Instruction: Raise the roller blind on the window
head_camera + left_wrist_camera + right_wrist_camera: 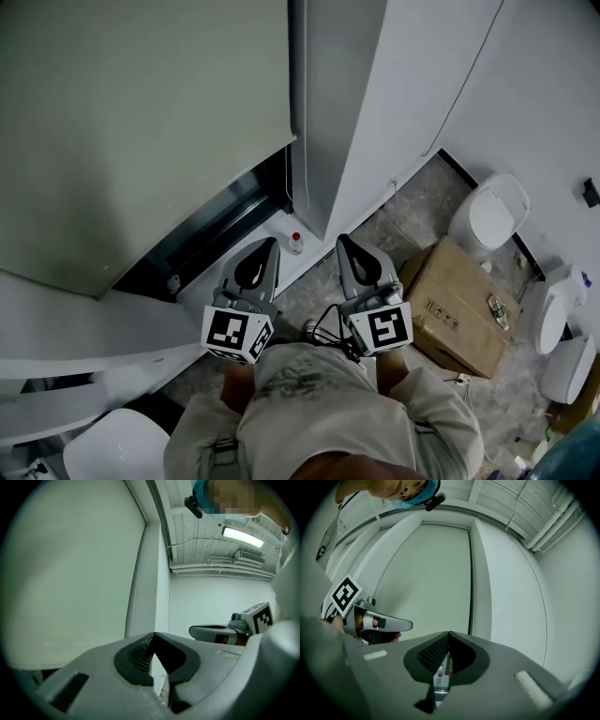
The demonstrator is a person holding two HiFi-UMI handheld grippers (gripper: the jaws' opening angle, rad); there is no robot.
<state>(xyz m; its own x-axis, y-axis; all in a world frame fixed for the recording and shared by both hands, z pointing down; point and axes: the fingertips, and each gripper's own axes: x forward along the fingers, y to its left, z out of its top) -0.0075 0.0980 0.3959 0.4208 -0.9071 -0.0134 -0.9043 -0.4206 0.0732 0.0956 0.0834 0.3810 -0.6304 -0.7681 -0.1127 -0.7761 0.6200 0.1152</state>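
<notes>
Left gripper (271, 244) and right gripper (343, 241), both closed and empty, face the lowered roller blind (141, 122).
Only the head view shows the floor, with a cardboard box (459, 305) and toilet (489, 214) to the right. The gripper views show the blind rising ahead, apart from both tips. Its bottom edge hangs just above the sill (281, 225), and its cord (471, 588) runs down the right edge.

Dim, fisheye-warped; glare fr. ceiling lamp (243, 537)
</notes>
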